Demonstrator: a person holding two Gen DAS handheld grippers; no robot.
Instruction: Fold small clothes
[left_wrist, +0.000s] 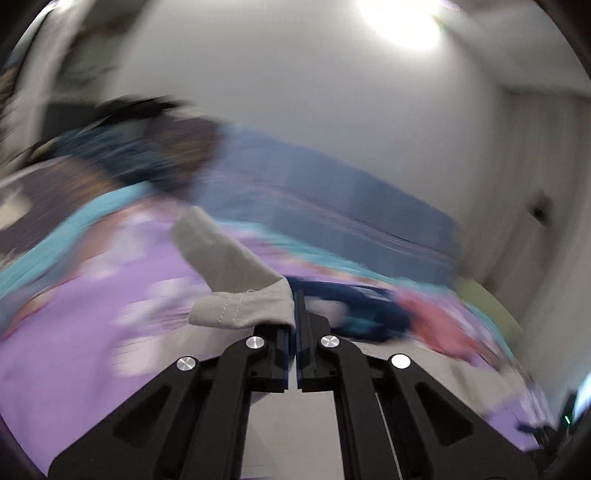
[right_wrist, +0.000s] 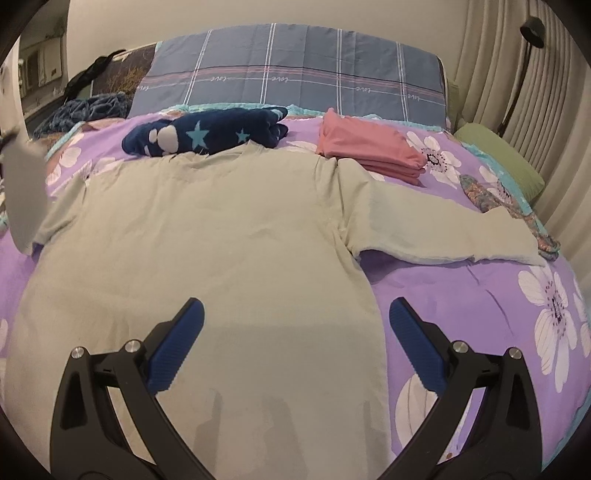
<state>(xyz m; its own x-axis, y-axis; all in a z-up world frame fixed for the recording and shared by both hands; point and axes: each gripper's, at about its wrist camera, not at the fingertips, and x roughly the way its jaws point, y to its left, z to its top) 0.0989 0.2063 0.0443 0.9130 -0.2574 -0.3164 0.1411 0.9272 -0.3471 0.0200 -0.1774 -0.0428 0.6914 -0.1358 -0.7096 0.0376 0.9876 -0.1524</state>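
Left gripper (left_wrist: 295, 306) pinches soft grey sleeve (left_wrist: 229, 258) (blurred) — right gripper (right_wrist: 295, 332) gapes.

Left wrist view: everything beyond the left gripper (left_wrist: 295, 314) motion-smeared; pink garment (left_wrist: 439, 325) and navy item (left_wrist: 365, 306) ahead-right lack readable detail. Right wrist view: grey shirt's (right_wrist: 221, 240) hem cut by the bottom edge behind the right gripper (right_wrist: 295, 332); far-left sleeve end blurred.

Pale grey-green long-sleeved shirt (right_wrist: 207, 236): spread flat, front down or up not discernible, collar toward pillows, across purple floral bedspread. One sleeve (right_wrist: 443, 236) stretched sideways, lying flat. Opposite sleeve (left_wrist: 236, 280) lifted off the bed, cuff pinched, fabric hanging slack; left wrist view blurred.
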